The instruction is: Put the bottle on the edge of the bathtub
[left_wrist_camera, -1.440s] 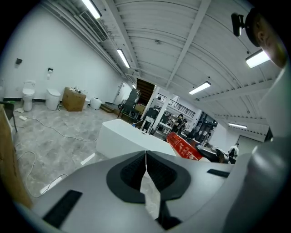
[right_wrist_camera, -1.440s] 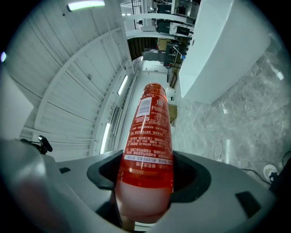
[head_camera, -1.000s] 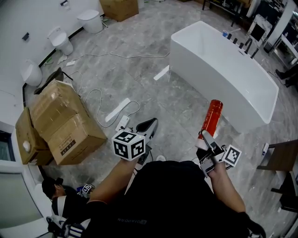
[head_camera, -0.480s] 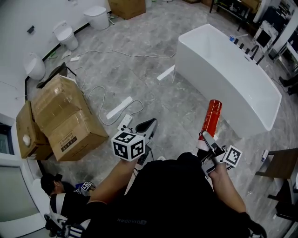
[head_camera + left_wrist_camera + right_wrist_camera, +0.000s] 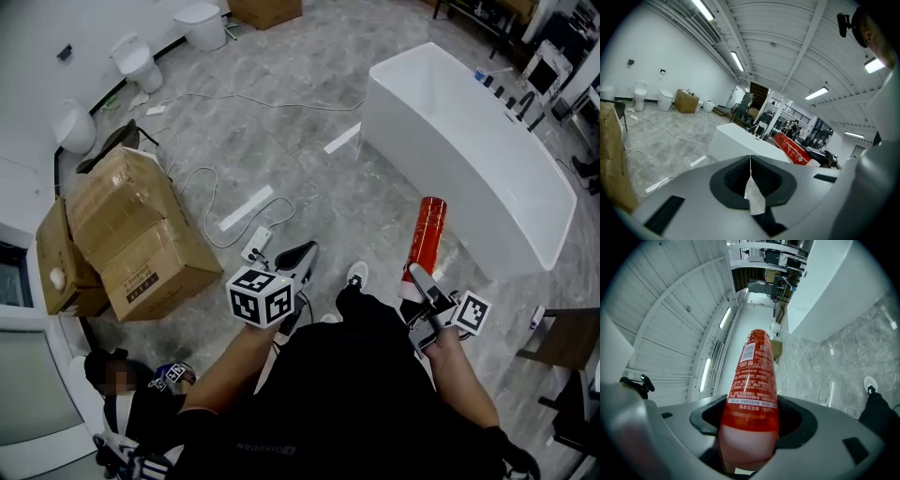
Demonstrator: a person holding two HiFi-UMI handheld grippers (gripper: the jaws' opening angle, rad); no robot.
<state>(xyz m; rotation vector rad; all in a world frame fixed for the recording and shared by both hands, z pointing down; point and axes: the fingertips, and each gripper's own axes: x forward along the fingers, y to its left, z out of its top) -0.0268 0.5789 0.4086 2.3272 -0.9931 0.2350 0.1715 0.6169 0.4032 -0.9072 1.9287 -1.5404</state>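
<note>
A tall red bottle [image 5: 427,244] with white label print stands up out of my right gripper [image 5: 419,289], which is shut on its lower end. In the right gripper view the bottle [image 5: 753,394] fills the middle, clamped between both jaws. The white bathtub [image 5: 466,150] stands on the grey floor ahead and to the right, its near rim roughly a step beyond the bottle. The left gripper view shows the tub [image 5: 736,140] and the bottle [image 5: 792,147] to the right. My left gripper [image 5: 298,258] is shut with nothing in it, held at the lower middle.
Cardboard boxes [image 5: 136,234] sit at the left, with a white cable and power strip [image 5: 255,249] on the floor between them and me. Toilets [image 5: 136,64] line the far left wall. A dark stool [image 5: 561,337] stands at the right edge. A person [image 5: 117,384] crouches at lower left.
The view has shifted forward slightly and the tub sits a little nearer and more to the right. A shoe now shows ahead of my body. Both grippers keep their pose.
</note>
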